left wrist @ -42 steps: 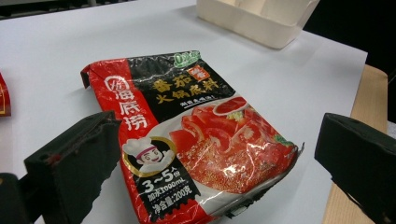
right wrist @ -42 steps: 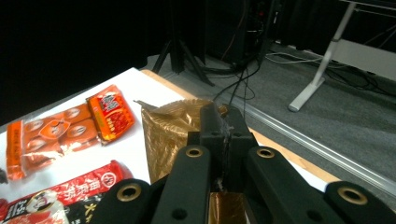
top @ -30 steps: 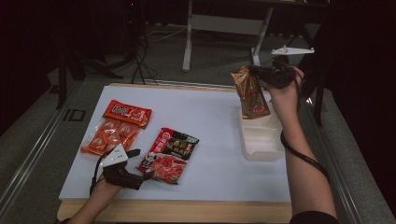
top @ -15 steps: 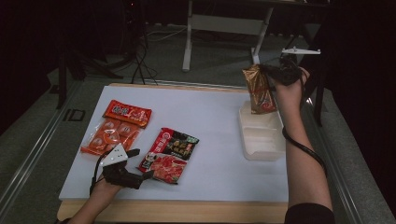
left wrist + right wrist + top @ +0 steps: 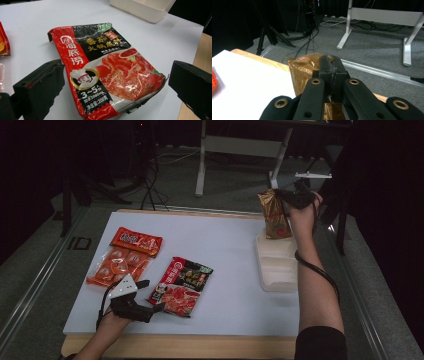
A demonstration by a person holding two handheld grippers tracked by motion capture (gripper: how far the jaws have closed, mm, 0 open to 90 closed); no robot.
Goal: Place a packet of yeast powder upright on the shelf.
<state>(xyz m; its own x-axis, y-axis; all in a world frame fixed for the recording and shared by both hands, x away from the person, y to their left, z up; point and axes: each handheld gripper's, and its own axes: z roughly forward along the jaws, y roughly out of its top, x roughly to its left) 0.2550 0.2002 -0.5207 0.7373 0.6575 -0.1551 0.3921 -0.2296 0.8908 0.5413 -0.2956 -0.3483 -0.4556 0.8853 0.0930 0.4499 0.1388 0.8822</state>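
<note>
Since the earlier frames, my right gripper point(image 5: 286, 199) had carried the gold-brown snack pouch point(image 5: 274, 215) down and toward me, so that the pouch hung just over the far end of the white plastic tray point(image 5: 276, 270), its lower edge at or near the tray's rim; I could not tell whether it touched. That gripper's jaws were clamped tight on the pouch's crinkled top edge, and in the right gripper view the foil point(image 5: 304, 70) bunched out ahead of and to the left of the closed jaws. My right hand point(image 5: 302, 212) was raised above the tray's far end, with the cable trailing down along the forearm.

My left gripper point(image 5: 150, 309) had not moved. It lay low on the white table point(image 5: 225, 240) with its jaws spread wide and holding nothing. The red-and-black hotpot soup base packet point(image 5: 107, 72) lay flat just ahead of it, its near corner between the two jaw tips without touching either. Farther off to that gripper's left lay the orange packet of small wrapped snacks point(image 5: 122, 257), also flat on the table, well apart from the tray.
</note>
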